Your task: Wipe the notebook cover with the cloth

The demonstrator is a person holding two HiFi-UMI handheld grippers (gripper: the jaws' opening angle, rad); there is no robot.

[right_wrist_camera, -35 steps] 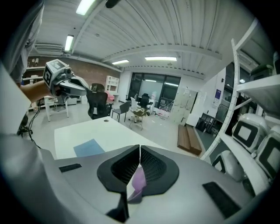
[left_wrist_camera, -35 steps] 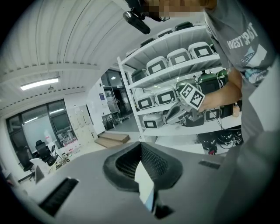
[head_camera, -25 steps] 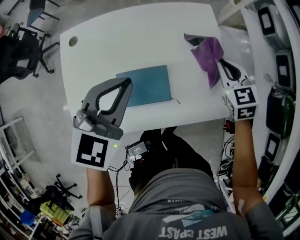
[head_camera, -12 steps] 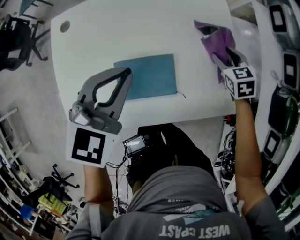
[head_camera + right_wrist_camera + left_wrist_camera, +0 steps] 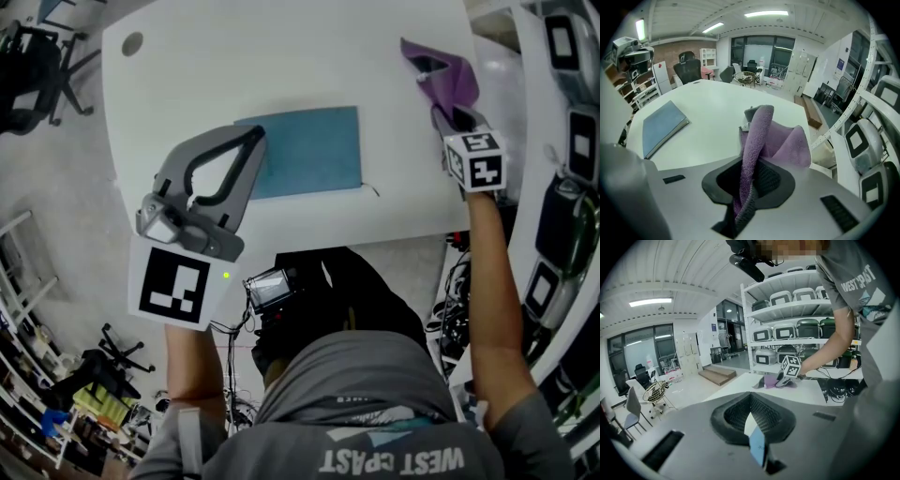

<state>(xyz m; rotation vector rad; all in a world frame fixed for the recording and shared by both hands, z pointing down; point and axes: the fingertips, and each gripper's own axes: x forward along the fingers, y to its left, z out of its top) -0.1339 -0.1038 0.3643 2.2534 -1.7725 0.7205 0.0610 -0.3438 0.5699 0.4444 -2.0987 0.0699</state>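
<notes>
Two grippers work over our white table [image 5: 281, 56]. The right gripper [image 5: 448, 111], its jaws just now closing, pinches the crumpled purple fleece cloth [image 5: 446, 75] near the right edge. The left gripper [image 5: 251, 139], jaws pressed together and empty, hangs over the flat teal rectangular notebook [image 5: 314, 150] mid-table.

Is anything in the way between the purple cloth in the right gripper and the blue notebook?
Nothing visible: only bare white table lies between the purple fleece cloth, on which the right gripper has just been closing its jaws, and the flat blue notebook. The left gripper sits at the notebook's left end.
</notes>
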